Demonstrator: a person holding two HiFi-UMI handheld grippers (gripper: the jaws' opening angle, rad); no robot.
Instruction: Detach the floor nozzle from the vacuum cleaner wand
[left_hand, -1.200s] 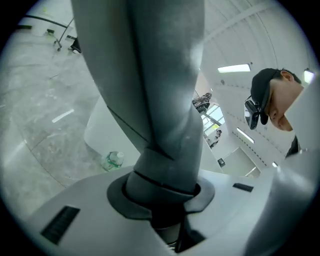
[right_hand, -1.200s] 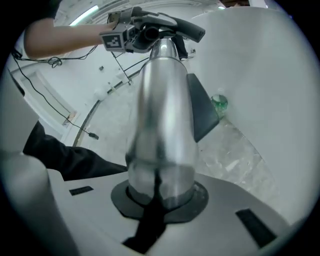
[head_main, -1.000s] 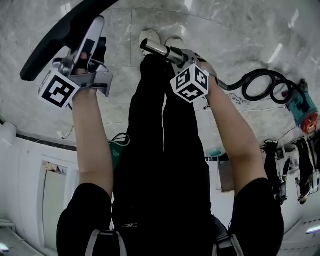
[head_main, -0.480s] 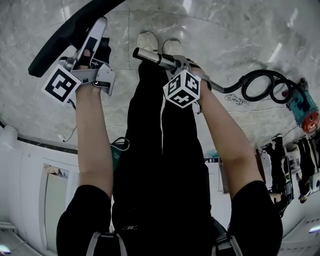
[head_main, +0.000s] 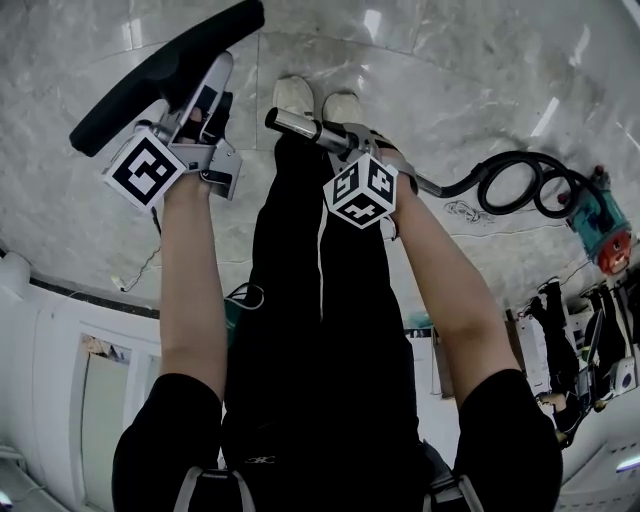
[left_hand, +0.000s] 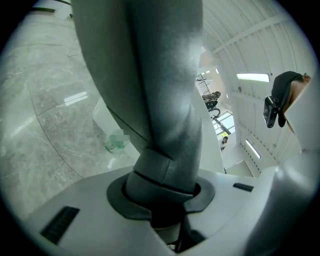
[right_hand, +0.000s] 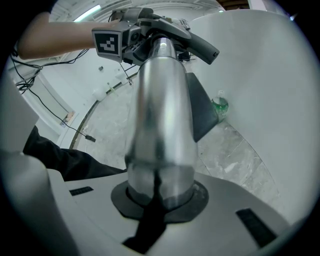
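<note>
Grey marble floor (head_main: 470, 90) spreads beneath the wand (head_main: 300, 125), held in front of a standing person's black-trousered legs (head_main: 320, 330), whose white shoes (head_main: 295, 95) show just past the wand's tip; the legs and both forearms block most of the floor on the near side of the wand in the head view. A white panelled wall (head_main: 60, 340) runs well to the wand's left, nearer the camera. A black hose (head_main: 515, 180) curls away from the wand's right end to the teal-and-red vacuum cleaner body (head_main: 600, 225) on the floor, well to the wand's right. The long black floor nozzle (head_main: 150, 75) hangs tilted just left of the wand's bare metal tip and apart from it, its grey neck clamped between the jaws of the left gripper (head_main: 205, 95) and filling that gripper's view. The right gripper (head_main: 345, 135) is closed round the wand itself, its marker cube (head_main: 362, 187) covering the stretch of tube behind the grip. A thin dark cable (head_main: 140, 272) trails on the floor left of the wand, and a small green bottle (right_hand: 219, 106) stands on the floor to the wand's right in the right gripper view
</note>
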